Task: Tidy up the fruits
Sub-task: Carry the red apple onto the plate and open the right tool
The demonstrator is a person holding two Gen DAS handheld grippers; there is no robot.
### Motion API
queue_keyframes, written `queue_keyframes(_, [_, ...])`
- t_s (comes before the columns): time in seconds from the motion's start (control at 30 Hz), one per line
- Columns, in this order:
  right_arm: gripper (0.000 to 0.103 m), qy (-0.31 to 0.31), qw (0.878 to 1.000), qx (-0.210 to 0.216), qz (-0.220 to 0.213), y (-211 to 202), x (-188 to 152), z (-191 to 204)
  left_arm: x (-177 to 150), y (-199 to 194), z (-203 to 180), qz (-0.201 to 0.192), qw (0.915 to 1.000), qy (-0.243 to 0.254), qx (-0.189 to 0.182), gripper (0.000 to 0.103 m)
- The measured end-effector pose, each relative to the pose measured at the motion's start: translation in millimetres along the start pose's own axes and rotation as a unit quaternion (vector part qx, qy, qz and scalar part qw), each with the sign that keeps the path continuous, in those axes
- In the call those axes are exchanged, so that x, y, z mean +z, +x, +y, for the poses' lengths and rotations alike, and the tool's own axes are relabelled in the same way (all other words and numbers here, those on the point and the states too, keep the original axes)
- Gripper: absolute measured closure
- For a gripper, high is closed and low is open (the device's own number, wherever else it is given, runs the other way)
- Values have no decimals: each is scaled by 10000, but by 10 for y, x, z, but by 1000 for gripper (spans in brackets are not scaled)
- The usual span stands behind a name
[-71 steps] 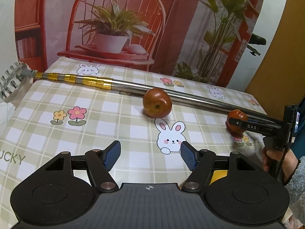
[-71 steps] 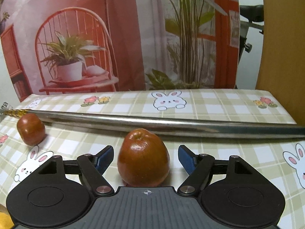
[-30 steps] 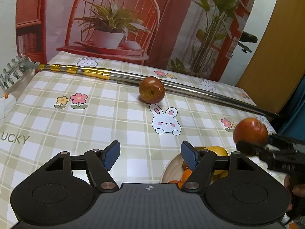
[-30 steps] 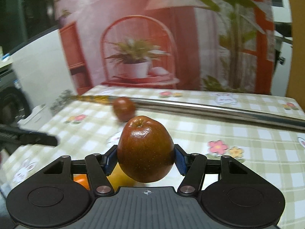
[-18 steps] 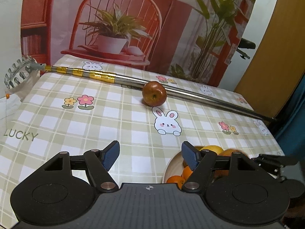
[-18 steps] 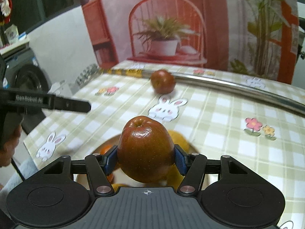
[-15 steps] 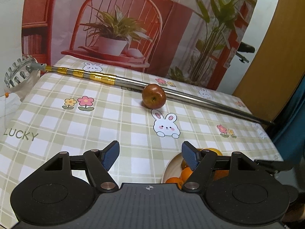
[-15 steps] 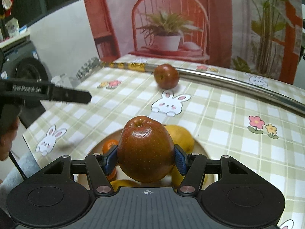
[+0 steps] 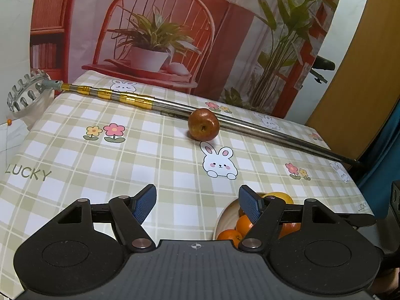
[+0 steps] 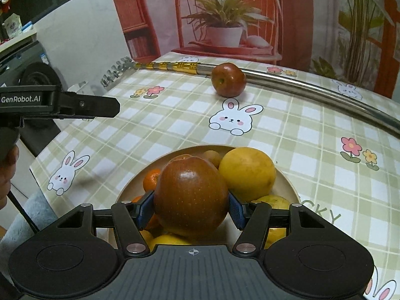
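The right gripper (image 10: 191,212) clasps a glossy red-brown apple (image 10: 191,196) between its blue pads, poised above a shallow beige bowl (image 10: 287,182) already heaped with oranges and yellow citrus, apparently so the fruit can be set among them. A second red apple (image 9: 203,124) rests against a long steel telescopic pole (image 9: 262,128) on the checked, rabbit-print worktop (image 9: 155,155), likely next for collection. The left gripper (image 9: 197,203) hangs empty, jaws apart, beside the bowl.

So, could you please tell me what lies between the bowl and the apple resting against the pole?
Only bare tablecloth with a printed rabbit lies between the bowl and that apple, clearest in the right wrist view.
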State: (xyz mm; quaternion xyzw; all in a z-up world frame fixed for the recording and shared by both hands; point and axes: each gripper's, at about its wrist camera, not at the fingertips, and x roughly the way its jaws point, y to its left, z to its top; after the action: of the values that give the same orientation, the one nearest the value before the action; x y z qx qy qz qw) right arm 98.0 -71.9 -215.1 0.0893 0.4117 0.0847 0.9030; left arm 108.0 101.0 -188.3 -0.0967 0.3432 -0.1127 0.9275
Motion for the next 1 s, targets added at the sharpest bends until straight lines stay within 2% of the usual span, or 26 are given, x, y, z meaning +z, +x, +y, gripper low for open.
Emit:
queue_keyframes(0.77, [47, 213, 9997, 71, -100, -124, -54, -75, -36, -4, -28, 67, 9999, 71, 35, 25])
queue_keyframes(1.0, [48, 490, 9987, 144, -26, -212, -61, -179, -49, 6, -38, 91, 9999, 58, 13, 25])
